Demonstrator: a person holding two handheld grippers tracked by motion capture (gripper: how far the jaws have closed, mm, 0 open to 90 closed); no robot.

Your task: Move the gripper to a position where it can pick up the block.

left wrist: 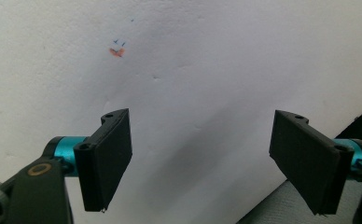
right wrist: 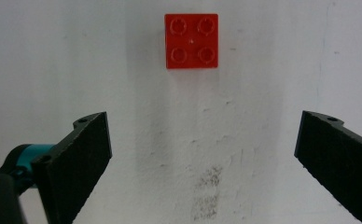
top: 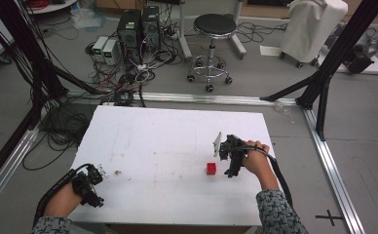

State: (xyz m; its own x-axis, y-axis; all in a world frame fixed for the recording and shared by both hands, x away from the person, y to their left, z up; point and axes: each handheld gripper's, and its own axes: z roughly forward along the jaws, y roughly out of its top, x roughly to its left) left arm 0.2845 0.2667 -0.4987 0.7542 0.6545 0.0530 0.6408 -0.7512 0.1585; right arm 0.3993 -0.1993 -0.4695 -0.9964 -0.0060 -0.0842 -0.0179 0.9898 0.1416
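Small red four-stud plastic brick at 12 o'clock of right gripper view, white scuffed foam table top w/ grey smudges, orange-and-blue paint fleck at 11 o'clock of left gripper view, black jaws w/ teal fittings, grey-black speckled sleeves.
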